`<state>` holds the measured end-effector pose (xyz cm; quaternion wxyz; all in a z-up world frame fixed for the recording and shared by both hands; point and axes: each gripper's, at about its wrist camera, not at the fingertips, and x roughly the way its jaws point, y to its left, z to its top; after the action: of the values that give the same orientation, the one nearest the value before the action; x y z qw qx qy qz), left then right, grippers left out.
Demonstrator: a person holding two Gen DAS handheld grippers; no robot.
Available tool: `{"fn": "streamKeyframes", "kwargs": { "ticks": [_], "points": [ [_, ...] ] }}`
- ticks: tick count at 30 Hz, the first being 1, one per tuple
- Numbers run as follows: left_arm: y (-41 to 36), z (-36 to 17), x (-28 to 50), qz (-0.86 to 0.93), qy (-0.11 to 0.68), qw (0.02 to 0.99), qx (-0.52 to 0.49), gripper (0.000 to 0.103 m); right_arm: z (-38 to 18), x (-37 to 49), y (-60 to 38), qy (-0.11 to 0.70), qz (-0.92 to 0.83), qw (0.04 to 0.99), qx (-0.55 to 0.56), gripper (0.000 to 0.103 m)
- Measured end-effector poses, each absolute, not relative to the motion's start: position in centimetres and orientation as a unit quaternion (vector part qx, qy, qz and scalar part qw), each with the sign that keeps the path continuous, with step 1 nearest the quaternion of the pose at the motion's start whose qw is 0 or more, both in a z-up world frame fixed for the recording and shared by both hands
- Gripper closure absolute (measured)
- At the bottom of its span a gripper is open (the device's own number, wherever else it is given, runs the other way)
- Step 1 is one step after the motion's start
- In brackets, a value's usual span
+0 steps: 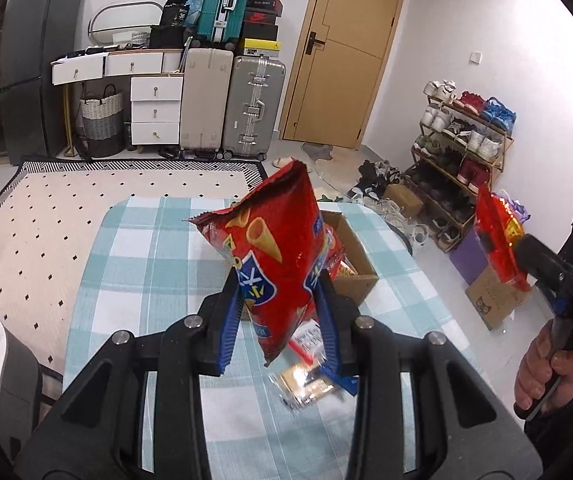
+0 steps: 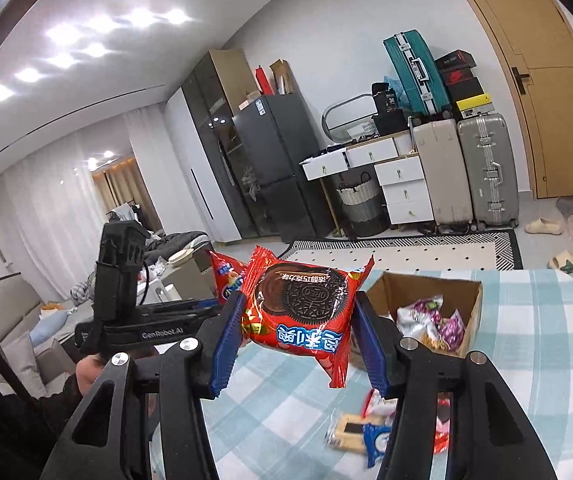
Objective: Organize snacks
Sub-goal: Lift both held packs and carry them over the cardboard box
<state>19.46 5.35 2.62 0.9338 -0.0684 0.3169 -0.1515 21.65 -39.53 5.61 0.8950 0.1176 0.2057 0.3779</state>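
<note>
My left gripper (image 1: 280,300) is shut on a red bag of cone snacks (image 1: 274,256) and holds it upright above the checked table (image 1: 146,248). My right gripper (image 2: 298,332) is shut on a red Oreo packet (image 2: 302,308), held in the air left of an open cardboard box (image 2: 422,284) with several wrapped snacks inside. The box also shows behind the cone bag in the left wrist view (image 1: 356,256). The right gripper with its packet (image 1: 500,236) appears at the right of the left wrist view. The left gripper's bag (image 2: 226,274) peeks out behind the Oreo packet.
Loose snack packets lie on the table below the grippers (image 1: 306,376) (image 2: 366,428). Suitcases (image 1: 230,104), a white drawer unit (image 1: 154,112) and a shoe rack (image 1: 458,160) stand beyond the table. A patterned rug (image 1: 46,220) lies on the floor.
</note>
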Motion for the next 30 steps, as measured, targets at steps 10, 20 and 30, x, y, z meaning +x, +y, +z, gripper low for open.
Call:
{"fn": "streamKeyframes", "kwargs": {
  "ticks": [10,20,30],
  "points": [
    [1.5,5.9,25.5,-0.169,0.321,0.931,-0.046,0.071,8.4,27.8,-39.2,0.211,0.375,0.895,0.115,0.049],
    [-0.8,8.4,33.5,-0.185,0.332,0.924,-0.048,0.071,9.8,35.5,-39.9,0.231,0.357,0.896,0.130,0.049],
    [-3.4,2.2,41.7,-0.199,0.397,0.896,-0.014,0.071,3.8,43.0,-39.3,0.296,0.331,0.886,0.129,0.049]
  ]
}}
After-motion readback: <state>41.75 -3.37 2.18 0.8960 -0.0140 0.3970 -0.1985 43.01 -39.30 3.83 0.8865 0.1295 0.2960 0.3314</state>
